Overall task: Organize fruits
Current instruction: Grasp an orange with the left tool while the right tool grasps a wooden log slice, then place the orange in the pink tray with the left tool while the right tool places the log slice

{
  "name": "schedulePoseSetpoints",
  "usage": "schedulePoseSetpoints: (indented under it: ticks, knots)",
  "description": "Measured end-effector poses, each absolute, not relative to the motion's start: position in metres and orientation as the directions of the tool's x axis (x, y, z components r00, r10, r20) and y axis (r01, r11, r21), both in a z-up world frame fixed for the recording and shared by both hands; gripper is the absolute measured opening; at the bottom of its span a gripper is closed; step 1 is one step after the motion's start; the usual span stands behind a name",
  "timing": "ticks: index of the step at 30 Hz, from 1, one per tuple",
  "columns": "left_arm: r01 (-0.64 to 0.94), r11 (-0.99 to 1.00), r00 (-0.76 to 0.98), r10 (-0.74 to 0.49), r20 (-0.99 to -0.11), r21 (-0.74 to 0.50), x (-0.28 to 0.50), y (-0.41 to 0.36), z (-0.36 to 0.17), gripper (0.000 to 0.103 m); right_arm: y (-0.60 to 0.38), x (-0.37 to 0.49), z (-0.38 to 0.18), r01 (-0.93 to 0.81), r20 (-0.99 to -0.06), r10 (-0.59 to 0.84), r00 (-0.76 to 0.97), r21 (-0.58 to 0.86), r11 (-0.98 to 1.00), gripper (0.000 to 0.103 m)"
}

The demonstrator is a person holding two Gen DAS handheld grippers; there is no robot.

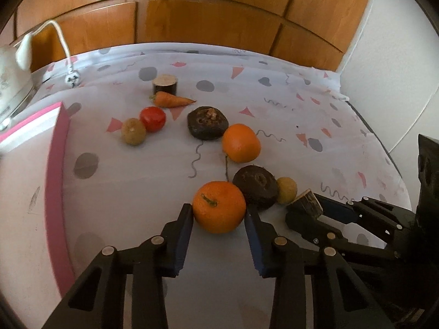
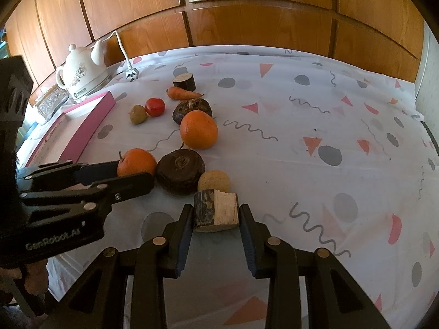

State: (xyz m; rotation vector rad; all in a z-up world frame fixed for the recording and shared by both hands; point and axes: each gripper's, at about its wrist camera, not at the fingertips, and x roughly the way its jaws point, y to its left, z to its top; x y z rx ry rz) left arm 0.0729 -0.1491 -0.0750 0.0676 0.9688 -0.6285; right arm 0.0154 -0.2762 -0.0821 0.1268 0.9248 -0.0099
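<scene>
My left gripper [image 1: 219, 213] is shut on an orange [image 1: 218, 210], also seen in the right wrist view [image 2: 136, 162]. My right gripper [image 2: 215, 212] is shut on a dark-skinned cut chunk [image 2: 215, 210], also in the left wrist view [image 1: 305, 202]. A second orange [image 1: 241, 143] lies beyond. Two dark round roots [image 1: 207, 122] [image 1: 256, 186], a yellow fruit [image 1: 287, 190], a tomato [image 1: 152, 119], a kiwi-like fruit [image 1: 133, 131], a carrot [image 1: 172, 100] and another cut chunk [image 1: 165, 84] lie on the patterned cloth.
A pink-edged tray [image 1: 56, 170] sits at the left. A white kettle [image 2: 82, 74] with cord and plug [image 2: 131, 75] stands at the back left. Wooden panels [image 2: 247, 13] form the wall behind the table.
</scene>
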Motion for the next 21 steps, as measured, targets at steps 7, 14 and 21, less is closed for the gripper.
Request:
schedulePoseSetpoints:
  ticks: [7,14,21]
  knots:
    - [0.436,0.874,0.485,-0.43,-0.762,-0.216,0.067,-0.113,-0.055,0.038,-0.266,0.011,-0.079,0.038,-0.802,0.051,0.596,0.091,0.995,0.033]
    - [0.294,0.939,0.565,-0.322,-0.76,-0.179,0.074,-0.061,-0.043,0.039,-0.238,0.007,-0.07,-0.052,-0.794,0.102,0.6,0.088,0.995,0.033]
    - [0.129,0.979,0.63,-0.202,-0.75,-0.156,0.079,-0.002,-0.041,0.039,-0.188,0.021,-0.051,-0.199,-0.773,0.192,0.604,0.086,0.976,0.033]
